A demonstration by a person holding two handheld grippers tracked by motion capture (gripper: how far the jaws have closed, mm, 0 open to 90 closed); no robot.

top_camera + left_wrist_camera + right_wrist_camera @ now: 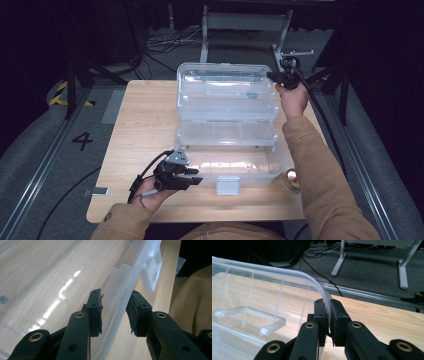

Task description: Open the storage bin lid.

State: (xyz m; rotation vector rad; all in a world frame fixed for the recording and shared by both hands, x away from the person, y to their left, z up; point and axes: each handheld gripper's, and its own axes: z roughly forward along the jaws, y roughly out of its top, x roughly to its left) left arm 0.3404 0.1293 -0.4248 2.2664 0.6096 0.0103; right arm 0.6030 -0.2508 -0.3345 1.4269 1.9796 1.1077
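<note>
Wooden table (145, 120), clear tiered plastic organizer box (227, 107), lid raised

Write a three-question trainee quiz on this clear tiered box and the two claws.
1. True or false: the right claw is shut on the lid rim of the clear tiered box.
2. Which wall does the left claw straddle: A near wall, B far wall?
3. What lies on the table right of the box's near corner?

Key: 1 true. 2 A. 3 a roll of tape.
</note>
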